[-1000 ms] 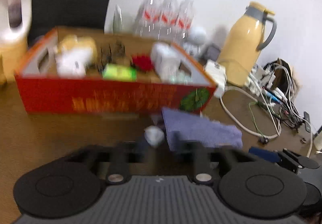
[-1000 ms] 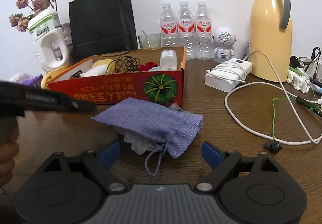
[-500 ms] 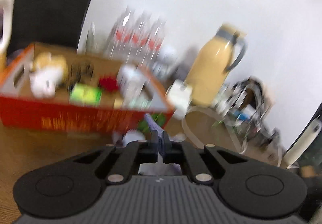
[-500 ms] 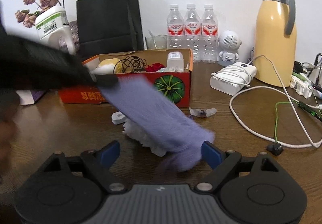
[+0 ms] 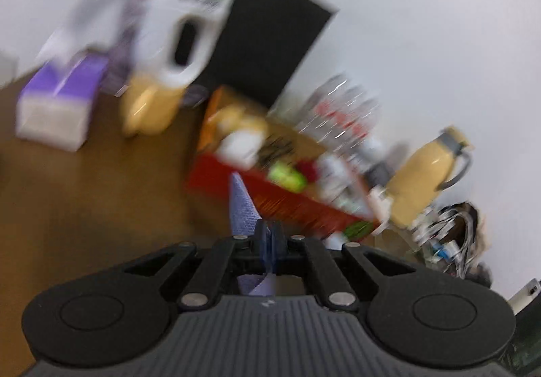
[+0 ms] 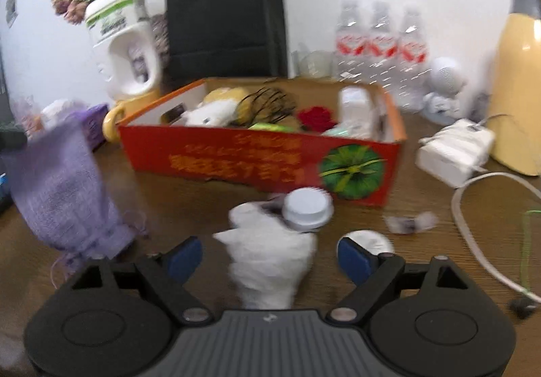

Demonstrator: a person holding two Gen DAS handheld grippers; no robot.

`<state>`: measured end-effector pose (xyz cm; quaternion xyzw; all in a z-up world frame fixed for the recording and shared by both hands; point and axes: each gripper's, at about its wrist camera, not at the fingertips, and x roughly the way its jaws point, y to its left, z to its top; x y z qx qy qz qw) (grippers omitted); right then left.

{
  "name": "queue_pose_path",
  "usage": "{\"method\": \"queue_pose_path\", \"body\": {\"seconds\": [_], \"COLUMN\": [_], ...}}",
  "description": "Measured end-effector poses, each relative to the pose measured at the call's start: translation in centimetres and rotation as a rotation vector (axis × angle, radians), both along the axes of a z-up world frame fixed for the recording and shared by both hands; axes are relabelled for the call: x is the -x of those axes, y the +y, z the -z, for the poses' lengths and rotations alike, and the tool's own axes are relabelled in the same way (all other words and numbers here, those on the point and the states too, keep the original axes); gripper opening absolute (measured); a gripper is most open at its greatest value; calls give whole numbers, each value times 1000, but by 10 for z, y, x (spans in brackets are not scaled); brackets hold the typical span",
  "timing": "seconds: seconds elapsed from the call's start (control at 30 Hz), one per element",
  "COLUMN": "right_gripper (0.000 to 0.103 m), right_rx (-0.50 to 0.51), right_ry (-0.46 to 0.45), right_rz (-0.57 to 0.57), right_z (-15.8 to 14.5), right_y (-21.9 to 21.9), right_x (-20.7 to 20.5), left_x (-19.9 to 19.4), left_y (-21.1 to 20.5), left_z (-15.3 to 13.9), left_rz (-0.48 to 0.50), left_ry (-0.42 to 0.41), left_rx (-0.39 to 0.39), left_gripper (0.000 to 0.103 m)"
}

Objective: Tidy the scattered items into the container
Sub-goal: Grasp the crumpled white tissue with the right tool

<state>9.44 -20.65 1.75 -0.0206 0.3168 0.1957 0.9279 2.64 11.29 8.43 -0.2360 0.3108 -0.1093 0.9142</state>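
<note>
Now the left gripper (image 5: 269, 243) is clenched on the purple woven drawstring pouch (image 6: 64, 187), which has swung off the white crumpled cloth wad (image 6: 270, 262) to the frame's left edge, clear of the wood desk. That bares the wad w/ white round cap (image 6: 307, 207) at centre; right gripper (image 6: 270, 253) brackets it, jaws closing, no contact yet. Red cardboard box (image 6: 257, 160) sits behind, so pouch prob. goes in next.
</note>
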Motion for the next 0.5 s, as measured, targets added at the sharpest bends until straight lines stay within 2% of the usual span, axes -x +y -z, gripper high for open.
{"method": "queue_pose_path", "body": {"seconds": [0.1,0.13,0.17,0.2,0.23,0.27,0.3,0.4,0.43,0.5], "right_gripper": [64,57,49,36,36,35,35,35,35,35], "right_rx": [28,27,24,13,-3,-11,-4,3,-11,-39], "right_ry": [32,27,25,26,26,26,20,1,3,1], "right_rz": [6,20,19,12,4,-3,-1,14,21,29], "right_z": [10,11,11,9,7,6,5,-1,-3,-6], "right_y": [15,17,18,17,16,14,11,5,2,-2], "right_x": [-5,-4,-3,1,4,9,15,32,37,46], "left_x": [-4,-7,-9,-9,-9,-10,-8,1,1,0], "left_y": [10,10,6,1,-4,-8,-12,-25,-32,-53], "left_z": [21,26,28,29,30,30,28,24,26,35], "left_rz": [-56,-96,-127,-141,-140,-129,-124,-34,-4,52], "left_ry": [84,106,104,90,81,74,56,-28,-33,-42], "left_rx": [-102,-172,-273,-355,-410,-445,-452,-426,-413,-427], "left_gripper": [4,4,6,10,34,54,81,89,97,103]}}
